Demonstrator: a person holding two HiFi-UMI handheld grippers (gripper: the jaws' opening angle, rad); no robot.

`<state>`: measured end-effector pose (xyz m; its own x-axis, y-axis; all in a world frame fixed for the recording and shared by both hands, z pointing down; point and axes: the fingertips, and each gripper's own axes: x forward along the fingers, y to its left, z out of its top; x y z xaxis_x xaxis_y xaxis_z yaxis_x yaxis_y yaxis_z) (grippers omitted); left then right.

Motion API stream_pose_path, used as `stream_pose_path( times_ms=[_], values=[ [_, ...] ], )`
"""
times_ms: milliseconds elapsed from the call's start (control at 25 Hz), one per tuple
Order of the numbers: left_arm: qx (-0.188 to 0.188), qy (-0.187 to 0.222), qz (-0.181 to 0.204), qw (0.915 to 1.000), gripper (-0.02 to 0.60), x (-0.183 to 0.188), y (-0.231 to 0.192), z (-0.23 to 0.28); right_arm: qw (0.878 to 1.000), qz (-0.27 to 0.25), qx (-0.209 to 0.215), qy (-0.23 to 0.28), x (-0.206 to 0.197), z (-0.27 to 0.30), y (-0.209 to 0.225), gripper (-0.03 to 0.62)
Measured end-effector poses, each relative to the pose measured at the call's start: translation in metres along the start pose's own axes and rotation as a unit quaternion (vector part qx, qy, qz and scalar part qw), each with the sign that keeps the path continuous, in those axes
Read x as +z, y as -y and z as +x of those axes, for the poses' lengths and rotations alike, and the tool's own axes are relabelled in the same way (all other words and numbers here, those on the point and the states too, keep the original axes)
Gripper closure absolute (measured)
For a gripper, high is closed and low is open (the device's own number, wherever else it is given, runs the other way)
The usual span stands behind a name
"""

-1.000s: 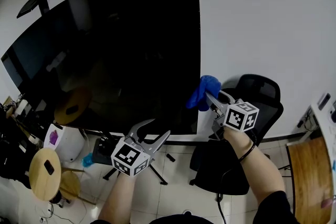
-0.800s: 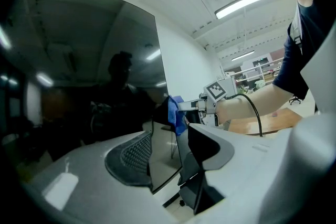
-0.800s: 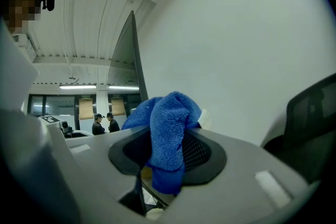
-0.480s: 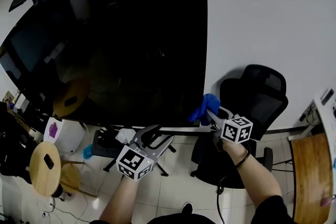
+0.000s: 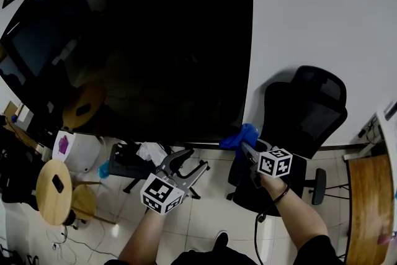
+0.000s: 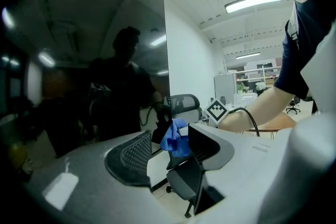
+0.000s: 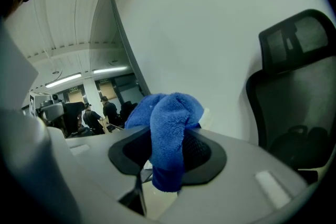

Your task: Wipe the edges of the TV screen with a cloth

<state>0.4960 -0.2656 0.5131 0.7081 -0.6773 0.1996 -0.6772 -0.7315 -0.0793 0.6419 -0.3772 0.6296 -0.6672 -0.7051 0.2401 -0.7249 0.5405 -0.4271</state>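
A large black TV screen (image 5: 142, 40) fills the upper left of the head view, its right edge running down to a bottom corner. My right gripper (image 5: 245, 144) is shut on a blue cloth (image 5: 242, 135), which sits against that bottom right corner. In the right gripper view the blue cloth (image 7: 168, 128) bulges out between the pads, next to the TV screen's edge (image 7: 113, 34). My left gripper (image 5: 187, 162) hangs open and empty below the screen's lower edge. In the left gripper view the blue cloth (image 6: 175, 139) shows beyond the open left gripper (image 6: 165, 152).
A black office chair (image 5: 307, 115) stands right of the TV against the white wall. Round wooden stools (image 5: 53, 189) and a white bin (image 5: 77, 155) sit at lower left. TV stand legs (image 5: 139, 177) rest on the tiled floor. A wooden desk (image 5: 369, 208) is at the right edge.
My right gripper has slid the cloth down the TV's right edge to the bottom corner. The left gripper stayed open and drifted slightly right.
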Motion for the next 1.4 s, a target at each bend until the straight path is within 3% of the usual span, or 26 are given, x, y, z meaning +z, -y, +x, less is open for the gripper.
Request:
stream_pose_path(
  times_ms=[320,560,960,1400],
  values=[
    [0.004,-0.016,-0.014,0.9998,0.373,-0.019,-0.002,0.002,0.998,0.016,-0.026,-0.051,-0.059,0.003,0.027,0.442],
    [0.007,-0.023,-0.017,0.9996,0.373,-0.025,-0.005,-0.002,0.995,0.034,-0.048,-0.075,-0.079,0.009,0.034,0.442],
    [0.015,-0.027,-0.034,0.9989,0.373,-0.046,-0.03,-0.027,0.997,0.059,-0.048,-0.034,-0.067,0.031,0.009,0.442],
    [-0.051,-0.032,-0.05,0.9969,0.373,-0.077,-0.086,-0.046,0.986,0.138,-0.09,0.002,-0.076,0.063,-0.015,0.443]
  ],
)
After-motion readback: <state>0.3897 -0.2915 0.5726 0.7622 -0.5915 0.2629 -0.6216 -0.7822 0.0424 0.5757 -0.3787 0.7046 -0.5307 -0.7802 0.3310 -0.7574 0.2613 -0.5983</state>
